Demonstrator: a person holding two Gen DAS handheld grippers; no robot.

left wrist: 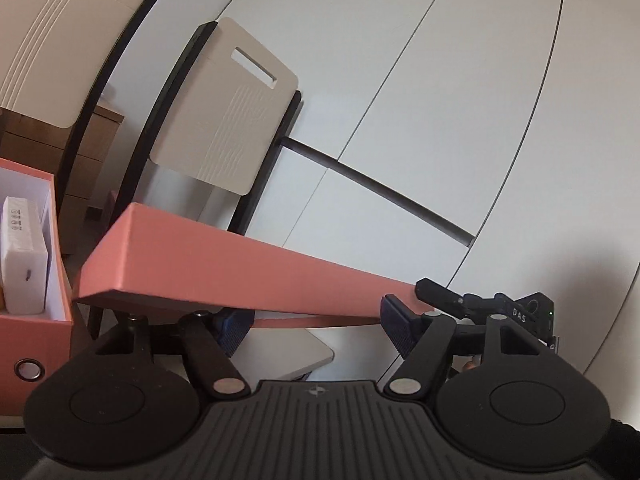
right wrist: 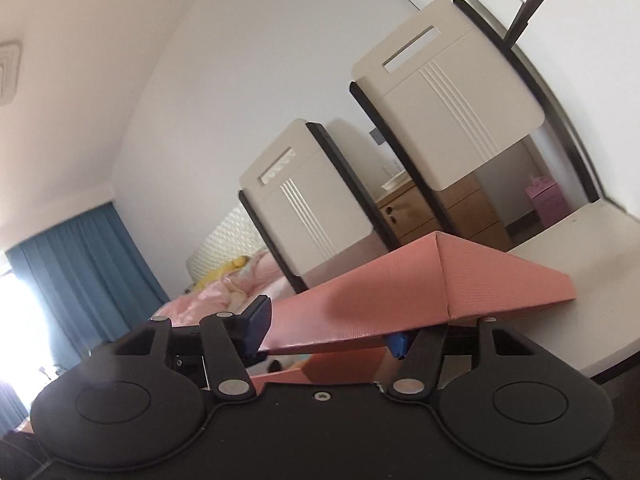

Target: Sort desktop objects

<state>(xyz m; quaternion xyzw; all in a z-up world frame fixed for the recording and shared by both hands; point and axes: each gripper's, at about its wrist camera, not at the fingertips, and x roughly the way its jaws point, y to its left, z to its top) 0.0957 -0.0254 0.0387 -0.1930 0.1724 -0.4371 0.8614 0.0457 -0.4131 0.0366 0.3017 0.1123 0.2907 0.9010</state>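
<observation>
- Your left gripper [left wrist: 316, 330] has its blue ribbed pads [left wrist: 396, 330] closed in on one end of the pink box lid [left wrist: 224, 268]. The lid's edge sits right between them, so it looks clamped.
- Your right gripper [right wrist: 328, 328] is pinched narrow on the other end of the same lid [right wrist: 400, 300]. One blue pad [right wrist: 258, 326] is pressed against the lid's side, and the other just peeks out from under it.
- So the lid is up in the air, tilted, carried between both grippers, well clear of the white surface [right wrist: 592, 248].
- The pink box [left wrist: 36, 332] stands open at the left edge of the left wrist view. It has a white lining inside and a metal ring pull [left wrist: 27, 369] on the front.
- Inside it there's a white boxy item [left wrist: 22, 256] standing upright against the wall. Can't tell what it is.
- The lid is cardboard with a fine ribbed texture, shallow and rectangular with folded corners.
- Two cream chairs [right wrist: 308, 204] with slotted backs and black frames stand behind the surface.
</observation>
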